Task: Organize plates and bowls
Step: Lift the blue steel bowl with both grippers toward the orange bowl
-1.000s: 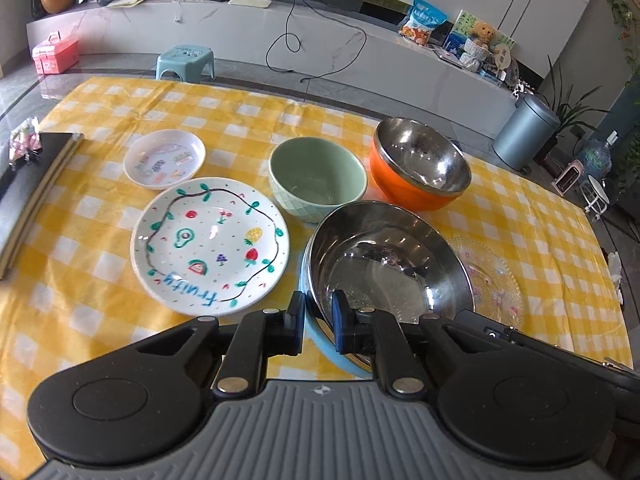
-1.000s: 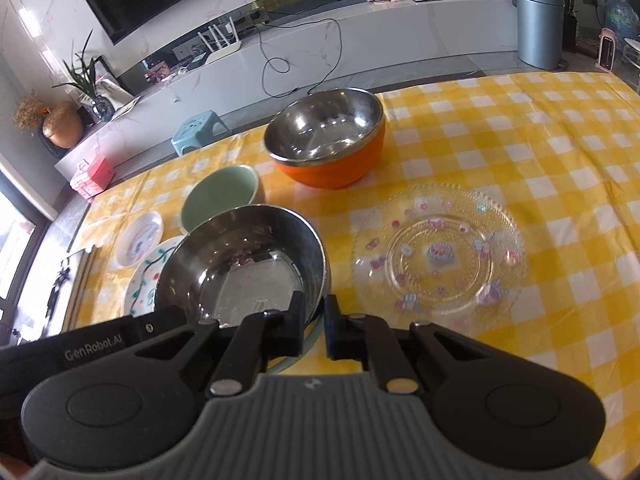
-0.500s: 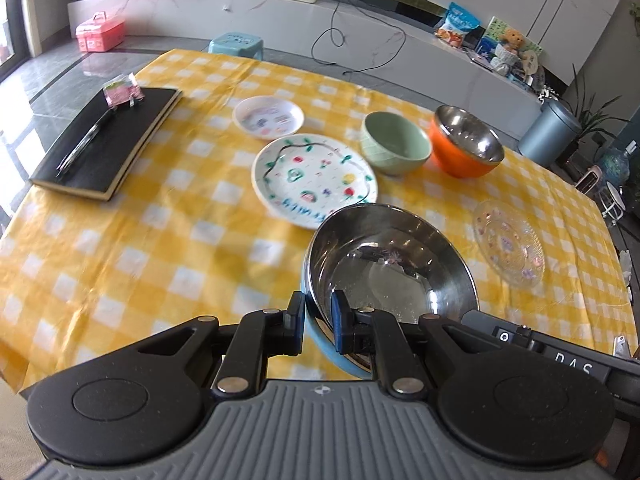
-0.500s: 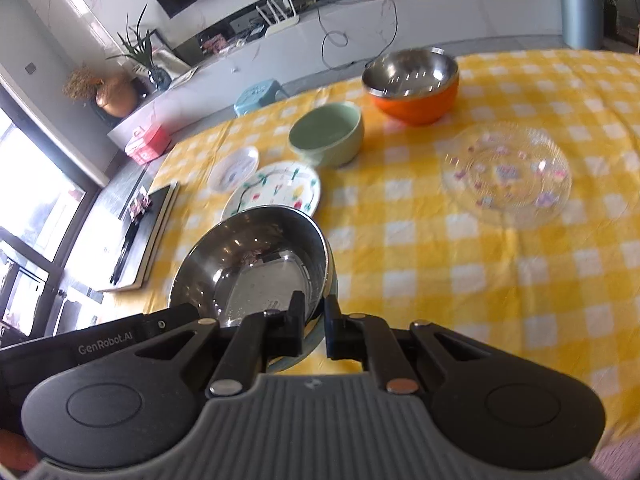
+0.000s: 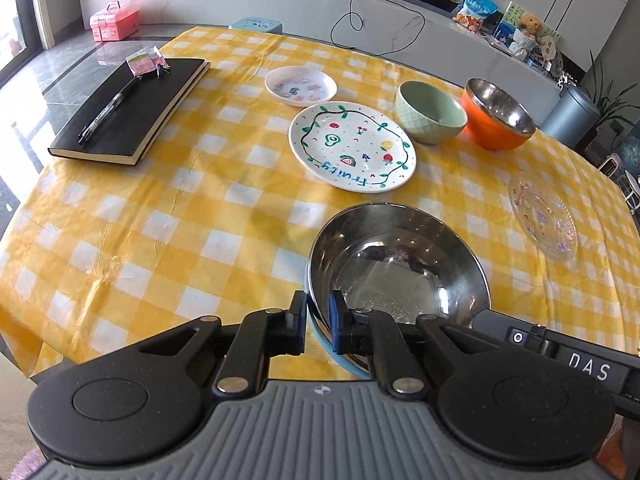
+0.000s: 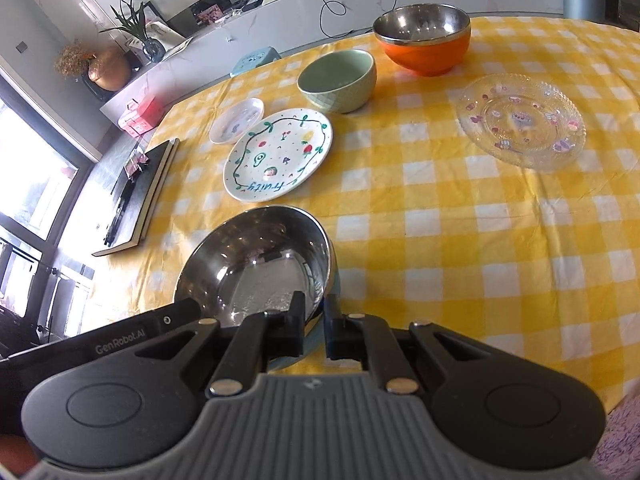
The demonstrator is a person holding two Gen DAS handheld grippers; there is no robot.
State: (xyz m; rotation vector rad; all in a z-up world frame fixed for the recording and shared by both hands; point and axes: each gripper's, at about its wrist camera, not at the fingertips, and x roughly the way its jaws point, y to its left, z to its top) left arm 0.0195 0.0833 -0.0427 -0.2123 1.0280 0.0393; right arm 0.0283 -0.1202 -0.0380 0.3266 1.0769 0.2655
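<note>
A steel bowl (image 5: 400,256) with a light blue outside hangs over the near part of the yellow checked table (image 5: 180,220). My left gripper (image 5: 318,304) grips its near rim, one pad inside and one outside, its jaws closing a little more. In the right wrist view the same bowl (image 6: 256,256) has my right gripper (image 6: 314,304) shut on its rim at the right side. Farther back lie the "Fruity" plate (image 5: 352,146), a small white dish (image 5: 300,85), a green bowl (image 5: 430,112), an orange steel-lined bowl (image 5: 498,114) and a glass plate (image 5: 542,216).
A black notebook (image 5: 132,110) with a pen on it lies at the table's left side. The table's near edge runs just below the held bowl. Behind the table stand a marble bench, a blue stool (image 5: 256,24) and a grey bin (image 5: 572,114).
Both grippers have carried the steel bowl back toward the table's near edge, away from the other dishes, which now look smaller and farther. Both grips on the rim have held.
</note>
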